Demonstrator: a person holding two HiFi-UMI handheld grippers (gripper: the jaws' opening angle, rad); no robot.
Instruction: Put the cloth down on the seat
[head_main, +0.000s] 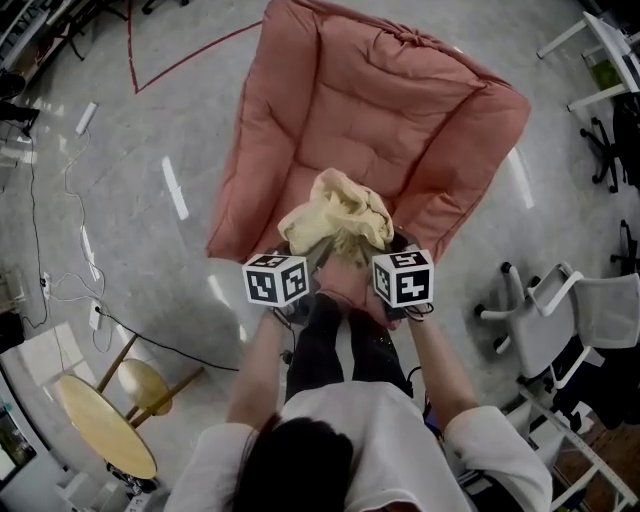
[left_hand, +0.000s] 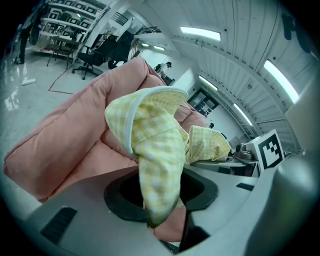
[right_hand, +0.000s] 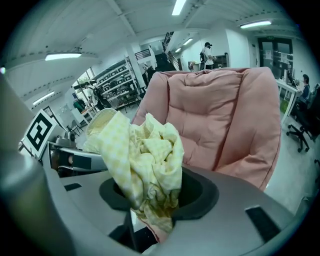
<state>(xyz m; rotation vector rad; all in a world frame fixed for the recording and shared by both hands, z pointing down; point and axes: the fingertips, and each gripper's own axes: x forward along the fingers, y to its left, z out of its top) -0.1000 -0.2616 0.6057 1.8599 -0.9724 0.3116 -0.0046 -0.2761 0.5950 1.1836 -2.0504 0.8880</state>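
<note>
A pale yellow checked cloth (head_main: 338, 218) is bunched up between my two grippers, over the front edge of a pink padded chair seat (head_main: 372, 120). My left gripper (head_main: 300, 255) is shut on one end of the cloth (left_hand: 155, 150), which stands up out of its jaws. My right gripper (head_main: 385, 250) is shut on the other crumpled end of the cloth (right_hand: 147, 165). The pink seat (right_hand: 220, 120) fills the background of the right gripper view, and the seat (left_hand: 75, 130) lies behind the cloth in the left gripper view. Both marker cubes sit side by side in the head view.
A round wooden stool (head_main: 105, 425) stands at the lower left on the grey floor. White office chairs (head_main: 560, 320) stand at the right. Cables (head_main: 60, 240) trail along the left, and red tape (head_main: 160, 70) marks the floor beyond the seat.
</note>
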